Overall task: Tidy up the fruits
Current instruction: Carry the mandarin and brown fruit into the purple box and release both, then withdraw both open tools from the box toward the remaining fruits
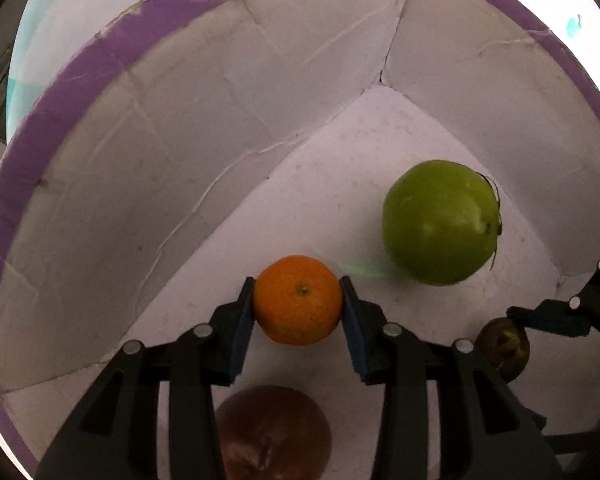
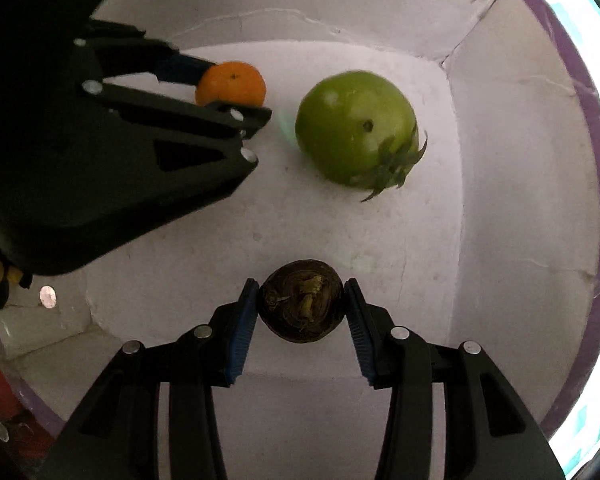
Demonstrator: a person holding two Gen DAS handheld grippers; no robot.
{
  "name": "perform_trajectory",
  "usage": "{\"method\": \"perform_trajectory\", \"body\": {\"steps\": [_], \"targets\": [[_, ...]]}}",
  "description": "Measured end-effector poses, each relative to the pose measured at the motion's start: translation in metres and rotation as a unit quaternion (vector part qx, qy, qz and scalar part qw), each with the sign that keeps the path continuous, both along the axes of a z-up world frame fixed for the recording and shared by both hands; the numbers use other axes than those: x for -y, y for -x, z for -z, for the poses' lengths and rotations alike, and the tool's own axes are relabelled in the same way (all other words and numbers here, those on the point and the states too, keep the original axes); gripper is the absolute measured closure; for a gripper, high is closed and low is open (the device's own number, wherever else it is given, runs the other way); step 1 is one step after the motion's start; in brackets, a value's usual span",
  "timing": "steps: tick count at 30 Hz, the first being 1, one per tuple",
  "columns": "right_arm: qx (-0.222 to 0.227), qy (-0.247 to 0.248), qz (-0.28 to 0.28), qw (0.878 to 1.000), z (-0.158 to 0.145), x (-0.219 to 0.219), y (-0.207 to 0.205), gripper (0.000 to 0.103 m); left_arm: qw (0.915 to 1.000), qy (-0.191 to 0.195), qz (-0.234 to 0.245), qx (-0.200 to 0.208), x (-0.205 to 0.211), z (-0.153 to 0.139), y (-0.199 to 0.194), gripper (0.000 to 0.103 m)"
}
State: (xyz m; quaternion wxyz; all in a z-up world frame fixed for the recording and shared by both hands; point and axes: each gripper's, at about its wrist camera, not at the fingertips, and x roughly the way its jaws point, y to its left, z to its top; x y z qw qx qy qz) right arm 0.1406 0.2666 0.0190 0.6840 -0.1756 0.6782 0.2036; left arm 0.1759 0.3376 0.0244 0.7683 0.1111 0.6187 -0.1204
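No readable text, labels, brand marks, nos. or signs in either view. Box walls (image 1: pixel 220 92) & floor are plain white, rim just a purple band. Fruit skins carry no stickers. Teal/white patches past the far-right rim are too blurred to tell if they're print.

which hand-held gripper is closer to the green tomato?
Left. The left hand-held gripper, shut on the orange, sits beside the green tomato; the right hand-held gripper holds the dark fruit farther back.
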Motion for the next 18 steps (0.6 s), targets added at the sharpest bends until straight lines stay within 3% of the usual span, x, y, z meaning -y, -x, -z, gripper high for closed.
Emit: {"method": "perform_trajectory", "body": {"steps": [5,9,12,18], "targets": [[0.002,-0.004,0.012,1.0,-0.001,0.002,-0.004,0.052,1.0,-0.004,-0.002,0.003,-0.005,0.001,0.002,0.061],[0.012,-0.016,0.021,1.0,-0.006,0.01,-0.004,0.029,0.9998,-0.006,-0.015,0.01,0.0,0.003,0.002,0.038],[0.035,-0.027,0.024,0.999,-0.013,0.014,0.002,0.025,0.9994,0.001,-0.026,0.023,-0.003,-0.004,0.005,0.027],[0.112,-0.103,0.014,0.988,-0.059,0.035,0.036,0.023,0.9901,-0.041,-0.075,0.111,-0.007,-0.048,0.024,0.023]]}}
